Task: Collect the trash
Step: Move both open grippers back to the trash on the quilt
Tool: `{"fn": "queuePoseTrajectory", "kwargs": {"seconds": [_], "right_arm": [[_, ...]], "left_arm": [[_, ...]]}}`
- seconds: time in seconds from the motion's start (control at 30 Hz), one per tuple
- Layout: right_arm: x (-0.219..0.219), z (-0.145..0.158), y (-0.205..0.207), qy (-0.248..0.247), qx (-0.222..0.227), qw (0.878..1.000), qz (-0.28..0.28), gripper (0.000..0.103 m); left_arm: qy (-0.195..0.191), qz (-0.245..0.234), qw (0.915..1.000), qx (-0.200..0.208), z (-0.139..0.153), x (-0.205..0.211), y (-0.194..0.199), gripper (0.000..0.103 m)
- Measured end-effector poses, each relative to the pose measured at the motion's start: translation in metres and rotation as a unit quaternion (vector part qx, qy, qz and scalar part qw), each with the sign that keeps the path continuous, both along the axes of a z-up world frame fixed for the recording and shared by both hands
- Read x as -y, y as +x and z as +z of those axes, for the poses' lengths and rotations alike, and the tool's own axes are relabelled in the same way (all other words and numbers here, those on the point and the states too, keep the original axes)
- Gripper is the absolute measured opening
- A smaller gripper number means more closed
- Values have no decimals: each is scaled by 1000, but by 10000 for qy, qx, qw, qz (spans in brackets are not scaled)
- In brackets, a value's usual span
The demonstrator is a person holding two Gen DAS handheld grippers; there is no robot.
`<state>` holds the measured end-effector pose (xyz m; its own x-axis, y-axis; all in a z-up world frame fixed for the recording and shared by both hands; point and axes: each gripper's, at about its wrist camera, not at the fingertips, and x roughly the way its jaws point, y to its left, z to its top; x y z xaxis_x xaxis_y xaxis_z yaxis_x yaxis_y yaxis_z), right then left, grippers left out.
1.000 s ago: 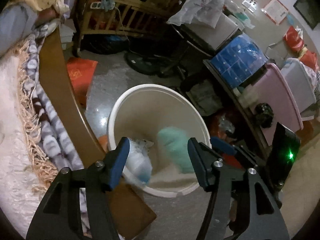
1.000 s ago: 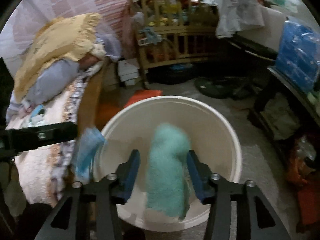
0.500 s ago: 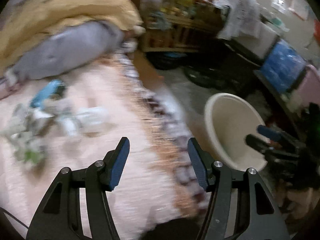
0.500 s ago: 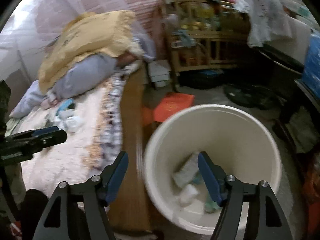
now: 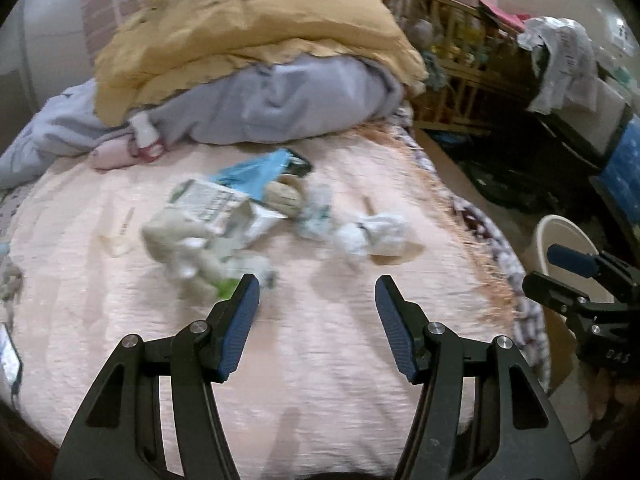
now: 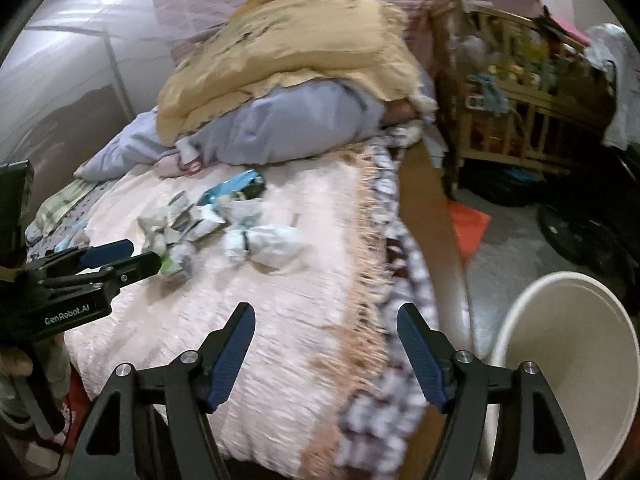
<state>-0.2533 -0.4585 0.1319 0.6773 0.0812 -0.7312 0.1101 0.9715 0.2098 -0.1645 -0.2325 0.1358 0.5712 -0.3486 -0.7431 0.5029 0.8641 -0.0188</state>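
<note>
Several pieces of trash lie on the pink bedspread (image 5: 320, 340): a white-green carton (image 5: 208, 204), a blue wrapper (image 5: 256, 170), crumpled white tissue (image 5: 376, 236) and pale wads (image 5: 180, 248). My left gripper (image 5: 316, 300) is open and empty, hovering over the bed just short of the pile. My right gripper (image 6: 326, 332) is open and empty over the bed's fringed edge; the trash (image 6: 264, 240) lies ahead to its left. The cream bucket (image 6: 568, 360) stands on the floor at the right, also in the left wrist view (image 5: 560, 240).
A yellow quilt (image 5: 248, 24) and grey pillow (image 5: 288, 100) are heaped at the bed's head. A wooden crib (image 6: 520, 92) stands beyond the bed. An orange mat (image 6: 468, 224) lies on the floor. Dark clutter fills the right side.
Both grippers swung left from over the bucket to over the bed. The green item the right gripper held dropped into the bucket; both are now empty.
</note>
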Motion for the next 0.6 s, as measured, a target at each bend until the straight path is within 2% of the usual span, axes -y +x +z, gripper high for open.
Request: {"fn": "queuePoseTrajectory", "kwargs": {"seconds": [0.3,0.6], "right_arm": [[-29,-10,33,-144,-205,9984,499,74],[-35,-17,50,-214,-328,9971,646,74]], "left_arm": [[-129,415,9989,-193,-4,-53,16,59],[-297,699,9963,-407,-16,-84,25,59]]}}
